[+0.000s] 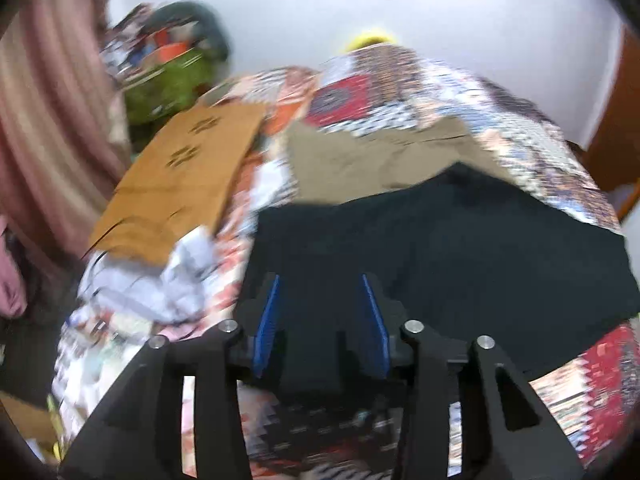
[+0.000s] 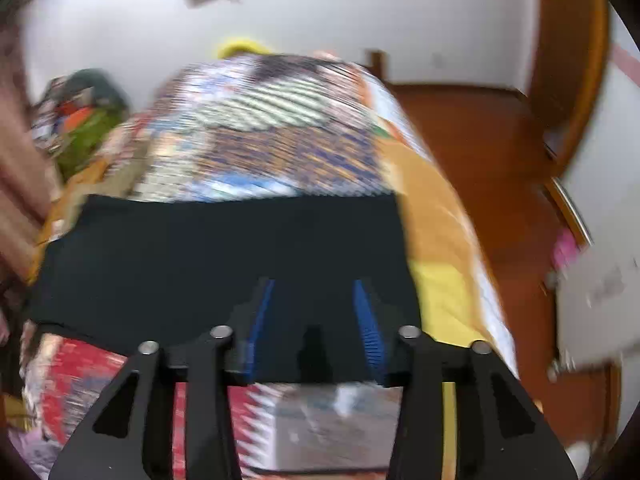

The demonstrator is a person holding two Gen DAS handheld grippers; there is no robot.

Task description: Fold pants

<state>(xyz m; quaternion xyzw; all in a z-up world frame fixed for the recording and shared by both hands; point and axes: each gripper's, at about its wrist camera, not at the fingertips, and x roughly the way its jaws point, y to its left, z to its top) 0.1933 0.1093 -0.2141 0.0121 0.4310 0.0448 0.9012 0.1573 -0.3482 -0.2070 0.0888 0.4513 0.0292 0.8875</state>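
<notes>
Black pants (image 1: 440,248) lie spread flat across a patterned bed cover (image 1: 400,92); they also show in the right wrist view (image 2: 224,256). My left gripper (image 1: 320,284) hovers open over the pants' near left part, blue pads apart, nothing between them. My right gripper (image 2: 314,288) hovers open over the pants' near right part, close to their right edge, with nothing between its pads. Both views are motion-blurred.
Folded khaki pants (image 1: 360,164) lie beyond the black ones. A tan garment (image 1: 180,184) lies to the left. A pile of clothes with a green piece (image 1: 168,80) sits far left by a pink curtain (image 1: 48,100). A wooden floor (image 2: 500,184) lies right of the bed.
</notes>
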